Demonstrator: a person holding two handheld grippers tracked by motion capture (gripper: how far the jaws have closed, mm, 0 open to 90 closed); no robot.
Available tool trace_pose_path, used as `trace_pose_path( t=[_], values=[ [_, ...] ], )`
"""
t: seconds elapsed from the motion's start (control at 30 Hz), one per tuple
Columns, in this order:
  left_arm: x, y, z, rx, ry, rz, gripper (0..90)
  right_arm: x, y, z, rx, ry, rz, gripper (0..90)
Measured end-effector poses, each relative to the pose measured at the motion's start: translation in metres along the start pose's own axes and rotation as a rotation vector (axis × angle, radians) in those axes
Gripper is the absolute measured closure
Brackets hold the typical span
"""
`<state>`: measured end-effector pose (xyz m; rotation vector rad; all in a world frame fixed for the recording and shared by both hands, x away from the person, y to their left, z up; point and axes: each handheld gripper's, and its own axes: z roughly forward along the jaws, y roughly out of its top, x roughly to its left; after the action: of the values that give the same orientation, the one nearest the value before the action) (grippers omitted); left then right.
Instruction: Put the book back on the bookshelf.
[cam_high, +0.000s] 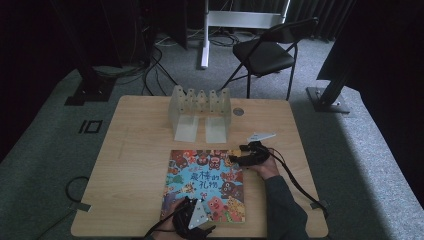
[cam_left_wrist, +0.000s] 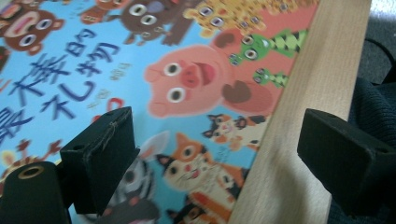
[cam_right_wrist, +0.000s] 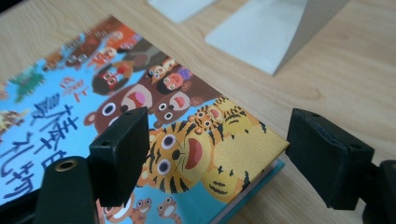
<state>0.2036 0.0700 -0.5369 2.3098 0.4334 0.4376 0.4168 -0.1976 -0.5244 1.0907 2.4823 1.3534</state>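
The left gripper (cam_high: 186, 212) sits at the near edge of the table (cam_high: 135, 165), over the near left corner of the book (cam_high: 205, 185). Its jaws stand wide apart with nothing between them. In the left gripper view (cam_left_wrist: 212, 154), one jaw hangs over the cover and the other past the table's edge, beside a dark sleeve (cam_left_wrist: 369, 107); the cartoon animals of the cover, a pig and cats among them, lie under the gap.

The book lies flat and closed, cover up, in the near middle of the table, its near edge close to the table's near edge. The cover is blue, crowded with cartoon animals and blue lettering.

The right gripper (cam_high: 245, 156) is at the book's far right corner, held by a hand (cam_high: 264, 167) that comes in from the near right. Its jaws are also spread wide and grip nothing. In the right gripper view (cam_right_wrist: 217, 154), the corner with the tiger lies between the two jaws; whether either jaw touches the book I cannot tell.

Beyond the book, at the far middle of the table, stands a pale rack (cam_high: 200, 112) with upright dividers and two flat feet that reach toward the book. It is well apart from both grippers. A small round disc (cam_high: 238, 111) lies just right of the rack. On the floor behind the table stands a black chair (cam_high: 267, 52).
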Motion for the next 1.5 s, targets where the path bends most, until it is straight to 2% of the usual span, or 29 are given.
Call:
trace_pose_path(
  t=[0.13, 0.17, 0.2, 0.37, 0.53, 0.73, 0.9, 1.03, 1.1, 1.47, 1.5],
  values=[
    [-0.003, 0.003, 0.005, -0.013, 0.032, 0.011, 10.9, 0.001, 0.006, -0.008, -0.029, 0.020, 0.005, 22.0],
    [-0.003, 0.004, 0.006, -0.014, 0.064, 0.012, 10.8, 0.002, 0.007, -0.008, -0.030, 0.021, 0.002, 22.0],
    [-0.003, 0.004, 0.007, -0.015, 0.077, 0.008, 10.9, 0.002, 0.009, -0.010, -0.032, 0.022, -0.004, 22.0],
    [0.001, 0.005, 0.007, -0.029, 0.082, -0.023, 12.0, 0.002, 0.012, -0.011, -0.025, 0.031, -0.006, 22.2],
    [-0.001, 0.007, 0.001, -0.063, 0.119, 0.014, 12.9, 0.000, 0.011, -0.011, -0.033, 0.035, 0.013, 23.6],
    [0.005, 0.010, -0.006, -0.096, 0.110, -0.015, 12.8, -0.004, 0.012, -0.009, -0.026, 0.047, 0.054, 23.7],
    [0.008, 0.012, -0.007, -0.100, 0.114, -0.014, 12.8, -0.004, 0.017, -0.007, -0.035, 0.127, 0.083, 35.1],
    [0.008, 0.012, -0.007, -0.107, 0.114, -0.014, 12.8, -0.003, 0.020, -0.004, -0.024, 0.142, 0.092, 38.4],
    [0.010, 0.013, -0.009, -0.118, 0.110, -0.021, 12.8, -0.003, 0.022, -0.005, -0.039, 0.165, 0.112, 41.9],
    [0.011, 0.013, -0.010, -0.125, 0.103, -0.027, 12.8, 0.000, 0.025, -0.005, -0.024, 0.193, 0.129, 43.9],
    [0.011, 0.012, -0.011, -0.141, 0.092, -0.025, 12.8, 0.000, 0.025, -0.005, -0.024, 0.193, 0.129, 44.7]
  ],
)
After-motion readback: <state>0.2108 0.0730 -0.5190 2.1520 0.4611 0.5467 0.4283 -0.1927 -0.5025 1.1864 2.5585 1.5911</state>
